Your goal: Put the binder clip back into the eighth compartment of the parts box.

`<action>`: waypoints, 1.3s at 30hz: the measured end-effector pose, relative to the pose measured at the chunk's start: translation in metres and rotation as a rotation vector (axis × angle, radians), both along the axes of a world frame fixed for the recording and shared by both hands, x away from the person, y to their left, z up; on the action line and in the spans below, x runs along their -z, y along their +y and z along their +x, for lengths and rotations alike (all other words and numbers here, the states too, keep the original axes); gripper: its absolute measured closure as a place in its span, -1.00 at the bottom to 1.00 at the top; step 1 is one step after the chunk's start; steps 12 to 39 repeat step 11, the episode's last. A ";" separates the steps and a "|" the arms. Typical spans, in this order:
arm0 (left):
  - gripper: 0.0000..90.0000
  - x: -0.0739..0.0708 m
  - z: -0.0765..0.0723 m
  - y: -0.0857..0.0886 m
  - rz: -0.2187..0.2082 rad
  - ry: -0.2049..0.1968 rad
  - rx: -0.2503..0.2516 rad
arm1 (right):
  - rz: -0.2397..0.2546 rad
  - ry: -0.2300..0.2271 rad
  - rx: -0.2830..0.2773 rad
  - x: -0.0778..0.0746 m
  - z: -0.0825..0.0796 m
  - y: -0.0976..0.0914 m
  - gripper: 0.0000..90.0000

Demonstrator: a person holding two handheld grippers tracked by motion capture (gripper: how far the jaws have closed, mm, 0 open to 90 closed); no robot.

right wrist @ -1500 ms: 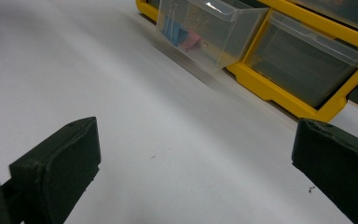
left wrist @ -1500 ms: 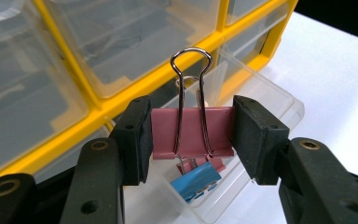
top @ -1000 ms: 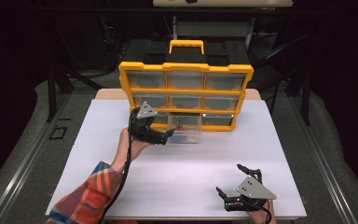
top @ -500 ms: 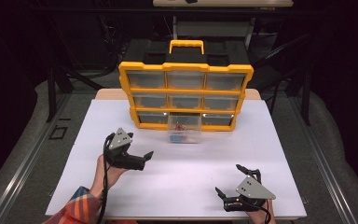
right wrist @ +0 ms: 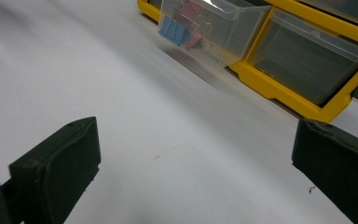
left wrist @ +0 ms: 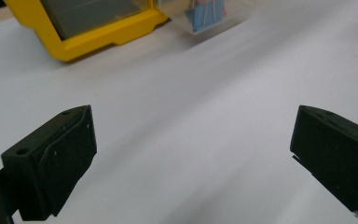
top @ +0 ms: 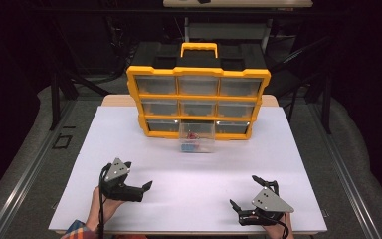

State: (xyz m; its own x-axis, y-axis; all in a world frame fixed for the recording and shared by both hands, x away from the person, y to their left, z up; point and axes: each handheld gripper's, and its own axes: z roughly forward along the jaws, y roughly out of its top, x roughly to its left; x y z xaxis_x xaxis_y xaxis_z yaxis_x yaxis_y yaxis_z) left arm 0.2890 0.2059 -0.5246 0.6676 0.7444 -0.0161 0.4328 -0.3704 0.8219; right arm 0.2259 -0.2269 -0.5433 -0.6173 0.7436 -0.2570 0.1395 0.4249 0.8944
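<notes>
Left tool (top: 148,185) well short of drawer (top: 197,142)

Clear drawer (left wrist: 205,14) cut off by edge, contents perhaps clips.

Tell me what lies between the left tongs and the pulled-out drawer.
Nothing: in the high view, bare white tabletop runs from the left tongs to the drawer. The left gripper view shows the same bare stretch ahead of the open jaws.
</notes>
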 end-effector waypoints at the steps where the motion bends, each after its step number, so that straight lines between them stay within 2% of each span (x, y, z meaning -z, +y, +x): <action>1: -1.00 0.003 -0.002 0.002 0.000 0.004 -0.002 | 0.002 -0.002 -0.002 0.000 0.000 0.000 -0.99; 4: -1.00 0.011 -0.009 0.006 0.008 0.012 -0.021 | -0.001 -0.002 -0.002 0.000 0.000 0.000 -0.99; 5: -1.00 0.014 -0.012 0.007 -0.002 0.019 -0.024 | 0.001 -0.001 -0.002 0.000 0.000 0.000 -0.99; 8: -1.00 0.021 -0.019 0.009 0.009 0.013 -0.029 | 0.002 0.002 -0.005 0.000 0.000 0.001 -0.99; 9: -1.00 0.022 -0.021 0.009 0.001 0.015 -0.030 | 0.000 0.004 -0.004 0.000 0.000 0.001 -0.99; 39: -1.00 0.022 -0.021 0.010 0.001 0.011 -0.032 | -0.002 0.002 -0.006 0.000 -0.001 0.001 -0.99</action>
